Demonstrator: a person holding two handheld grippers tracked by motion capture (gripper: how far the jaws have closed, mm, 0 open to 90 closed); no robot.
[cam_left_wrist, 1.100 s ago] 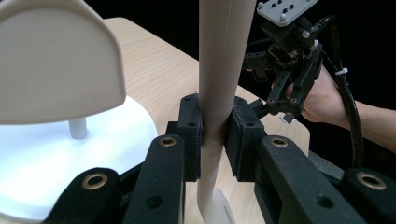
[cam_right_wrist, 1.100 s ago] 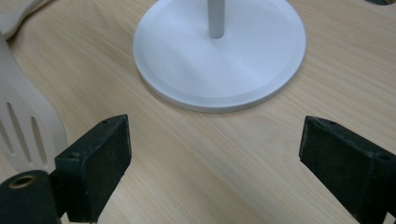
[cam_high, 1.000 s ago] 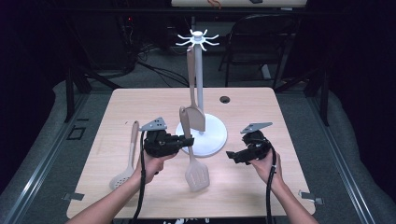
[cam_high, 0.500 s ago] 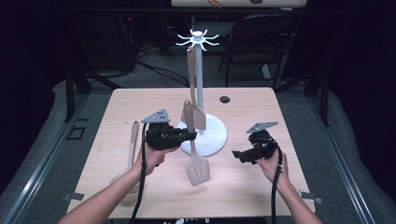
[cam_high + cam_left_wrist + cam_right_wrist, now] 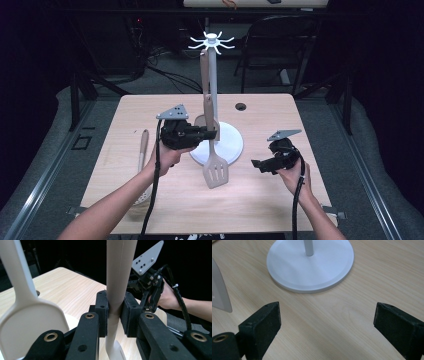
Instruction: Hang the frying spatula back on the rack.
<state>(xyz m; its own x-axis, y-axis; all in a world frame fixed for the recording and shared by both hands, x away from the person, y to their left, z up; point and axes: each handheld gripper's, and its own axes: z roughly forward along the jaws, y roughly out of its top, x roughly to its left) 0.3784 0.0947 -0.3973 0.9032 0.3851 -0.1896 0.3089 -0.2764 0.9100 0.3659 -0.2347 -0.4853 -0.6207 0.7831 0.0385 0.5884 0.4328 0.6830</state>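
Left gripper (image 5: pixel 212 134) clamps spatula (image 5: pixel 214 159) handle, blade hanging clear of table (image 5: pixel 260 200) beside rack (image 5: pixel 212 47). Right gripper (image 5: pixel 256 165) jaws wide, empty. Likely next: hook handle end onto rack arm.

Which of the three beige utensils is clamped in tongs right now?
The slotted turner, gripped by its handle in the left tongs. The solid spatula hangs on the rack; the third utensil lies on the table.

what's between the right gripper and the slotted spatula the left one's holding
Bare tabletop lies between the right gripper and the slotted spatula in the high view; the white stand base sits just behind that stretch.
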